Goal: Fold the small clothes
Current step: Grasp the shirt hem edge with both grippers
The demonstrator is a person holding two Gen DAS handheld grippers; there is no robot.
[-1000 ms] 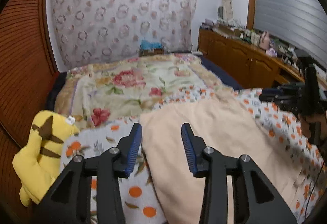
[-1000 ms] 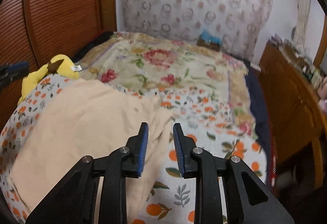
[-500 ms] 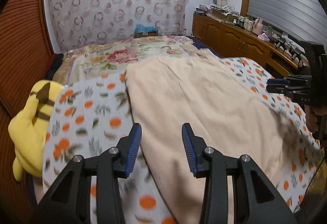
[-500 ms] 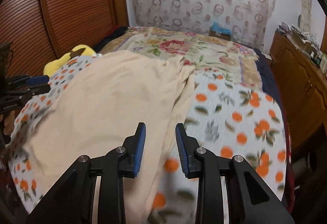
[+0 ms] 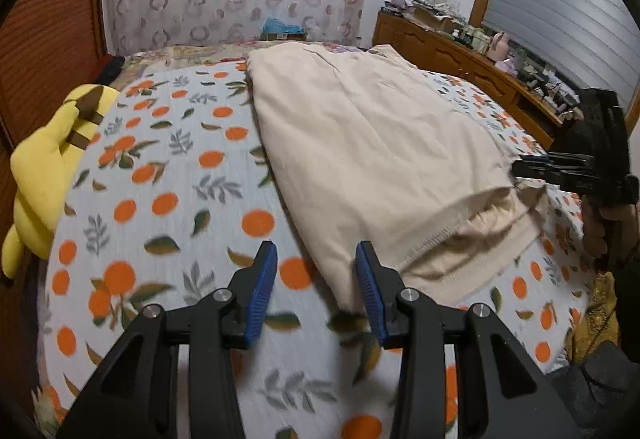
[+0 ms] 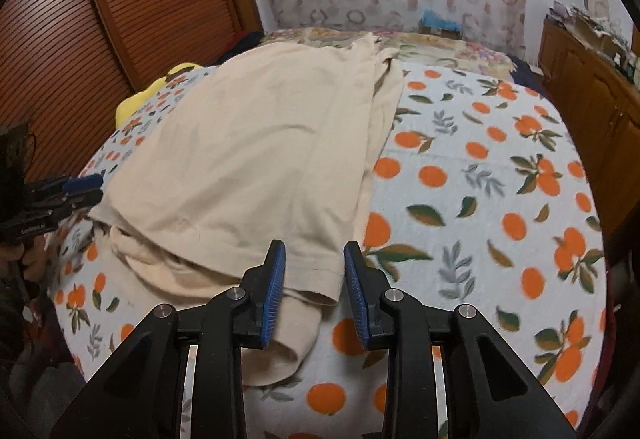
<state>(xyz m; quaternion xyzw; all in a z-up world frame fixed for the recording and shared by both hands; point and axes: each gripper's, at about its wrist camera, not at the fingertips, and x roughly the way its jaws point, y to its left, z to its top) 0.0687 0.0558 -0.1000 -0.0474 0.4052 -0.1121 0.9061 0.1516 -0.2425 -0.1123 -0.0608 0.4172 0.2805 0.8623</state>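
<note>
Left gripper [image 5: 316,281] sits at the bottom centre of its view, jaws parted, nothing clamped; the near left corner of the cream garment [image 5: 360,151] pokes into the gap by the right-hand blue pad. Right gripper [image 6: 314,279] is likewise at the bottom centre of its view, jaws parted and not pinching; the garment's hemmed corner lies in the gap, under the left-hand pad. The garment is plain cream, mostly flat, layered, top layer folded over a rumpled lower layer at the near edge. It runs from the lower centre to the upper centre of both views, on the orange-print blanket [image 5: 160,179]. Yellow plush toy [image 5: 48,163] lies at the blanket's left edge. Wooden dresser [image 5: 460,55] stands in the upper right.
</note>
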